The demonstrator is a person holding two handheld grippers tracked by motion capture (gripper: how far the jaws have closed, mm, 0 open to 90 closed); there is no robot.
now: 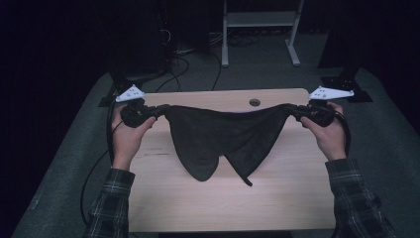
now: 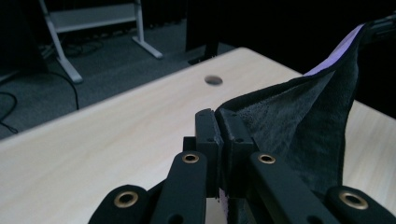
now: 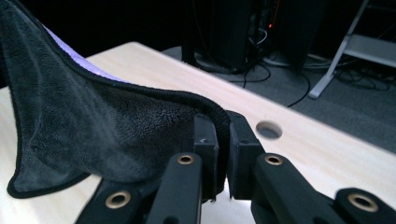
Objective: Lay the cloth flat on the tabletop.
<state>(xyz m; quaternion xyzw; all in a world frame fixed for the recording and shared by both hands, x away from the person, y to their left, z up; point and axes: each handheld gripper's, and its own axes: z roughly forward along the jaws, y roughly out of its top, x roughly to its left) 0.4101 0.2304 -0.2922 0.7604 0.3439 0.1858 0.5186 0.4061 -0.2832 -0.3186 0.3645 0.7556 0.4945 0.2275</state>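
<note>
Cloth (image 2: 299, 126) corner hidden inside left claw (image 2: 218, 122); top edge cut off.

Left hand-held gripper (image 2: 218, 122), lower centre of frame: jaws clamped on the corner of a dark cloth (image 2: 303, 126) rising toward upper right, above the pale counter (image 2: 116, 135).

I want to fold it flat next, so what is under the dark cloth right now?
Under the dark cloth, held at two corners by the left gripper and right gripper, lies bare wooden table. The patch directly beneath its hanging middle is covered.
</note>
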